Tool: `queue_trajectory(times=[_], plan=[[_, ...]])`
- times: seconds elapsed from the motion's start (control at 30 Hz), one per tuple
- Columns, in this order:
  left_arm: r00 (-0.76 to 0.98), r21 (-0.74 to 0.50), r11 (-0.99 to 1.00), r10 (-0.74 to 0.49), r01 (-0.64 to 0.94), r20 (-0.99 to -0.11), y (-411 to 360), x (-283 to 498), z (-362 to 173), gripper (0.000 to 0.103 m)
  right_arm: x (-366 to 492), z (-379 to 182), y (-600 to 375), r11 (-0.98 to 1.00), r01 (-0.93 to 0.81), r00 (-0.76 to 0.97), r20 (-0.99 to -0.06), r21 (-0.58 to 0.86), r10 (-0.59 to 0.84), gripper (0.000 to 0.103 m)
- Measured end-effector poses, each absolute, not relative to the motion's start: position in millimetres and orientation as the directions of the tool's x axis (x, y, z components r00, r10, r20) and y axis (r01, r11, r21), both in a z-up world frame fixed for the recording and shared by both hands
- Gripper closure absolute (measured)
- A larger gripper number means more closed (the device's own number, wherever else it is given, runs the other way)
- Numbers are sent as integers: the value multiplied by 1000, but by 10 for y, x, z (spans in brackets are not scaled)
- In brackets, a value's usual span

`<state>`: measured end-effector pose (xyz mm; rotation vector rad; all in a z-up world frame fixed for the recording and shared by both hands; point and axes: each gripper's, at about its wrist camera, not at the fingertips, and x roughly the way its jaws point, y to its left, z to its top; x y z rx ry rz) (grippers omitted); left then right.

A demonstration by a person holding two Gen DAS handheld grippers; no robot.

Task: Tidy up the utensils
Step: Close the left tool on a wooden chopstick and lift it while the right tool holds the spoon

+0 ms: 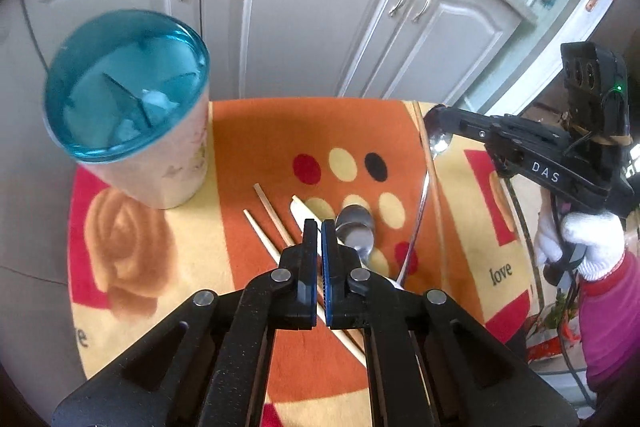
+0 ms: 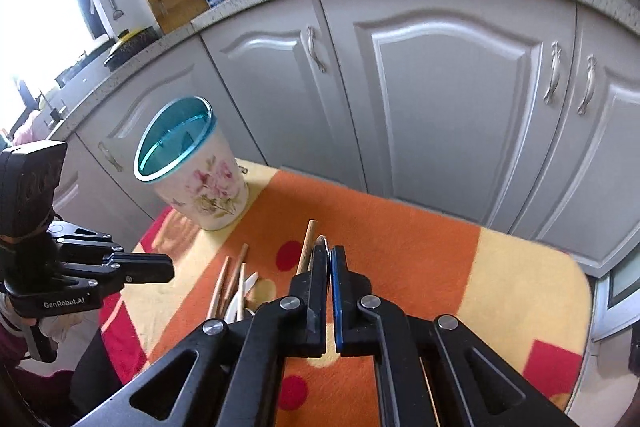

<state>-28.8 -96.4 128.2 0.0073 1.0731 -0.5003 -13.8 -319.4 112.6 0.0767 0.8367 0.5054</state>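
Both grippers are matte black plastic with a grainy surface. The left gripper (image 1: 319, 227) has triangular cut-outs in its broad linkage arms, round silver pivot pins, and blue ribbed pads on the inner faces of its fingers (image 1: 309, 239). White "GenRobot.AI" lettering marks its body in the right wrist view, under a boxy black camera housing. The right gripper (image 2: 330, 255) is built the same, with silver pins and a blue pad. In the left wrist view its side reads "DAS", a small green light glows on its housing, and thin black cables trail from it. The right hand (image 1: 580, 239) wears a white knit glove and a magenta sleeve with a red cuff.
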Motion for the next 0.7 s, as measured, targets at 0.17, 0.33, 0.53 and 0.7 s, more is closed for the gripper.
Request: queue_trajectory(times=[0.17,0.33,0.53,0.7], plan=[[371,-262,890,-402,373,-837,-911,-360,1297,103,-261,1259,-3206,893,-390,585,-688,224,428,101],[343,-265,901,-384,344,-857,-1042,-293,1109,101,-343,1433,-3319,914,-357,627,-676,191,387,101],[294,-334,922,-380,196,-877,-849,-129,850,97,-429,1593,-3577,929,-318,661,-657,191,362,101],[278,-348,930,-367,117,-888,-808,-9,705,92,-448,1630,-3652,929,-313,671,-647,195,362,101]])
